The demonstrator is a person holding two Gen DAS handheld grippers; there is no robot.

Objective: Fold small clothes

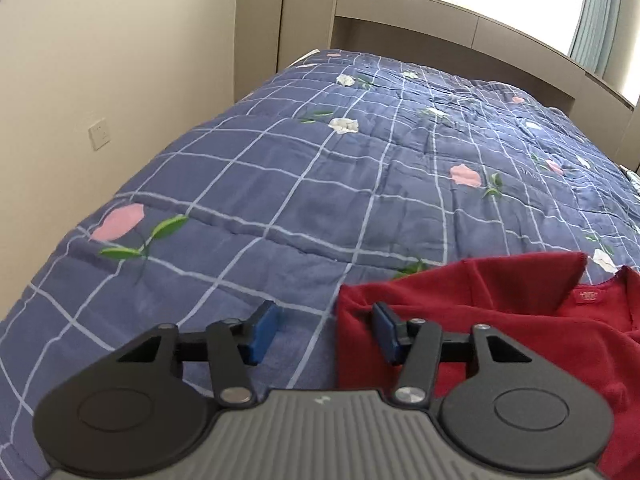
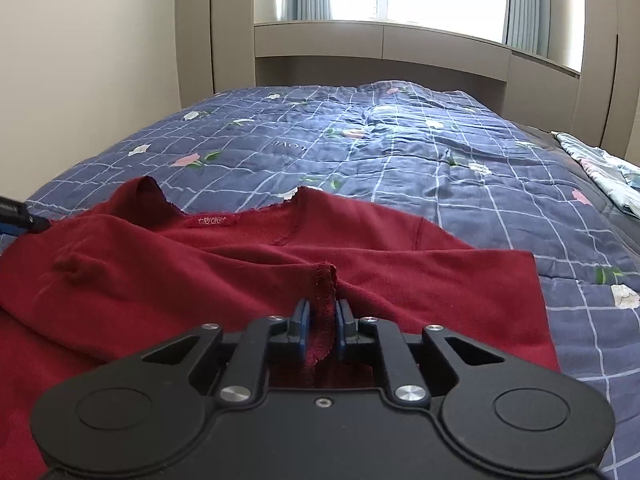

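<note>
left wrist: left claw (image 1: 324, 332) open, empty over the bed (image 1: 280, 184); red garment (image 1: 500, 320) lies just right of it, edge at right pad | right wrist: right claw (image 2: 320, 334) pinched on garment's stitched hem, which runs straight ahead; right hand better placed.

Left gripper (image 1: 324, 330): jaws apart, nothing pinched.
Red garment (image 1: 500, 320): its edge crosses the right finger (image 1: 386, 330).
Quilt (image 1: 280, 184): under and beyond both fingers.

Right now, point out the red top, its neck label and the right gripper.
red top (image 2: 120, 280): right wrist view, flat body fabric.
neck label (image 2: 213, 221): right wrist view, label's middle.
right gripper (image 2: 322, 330): right wrist view, between fingertips, on pinched hem.
</note>
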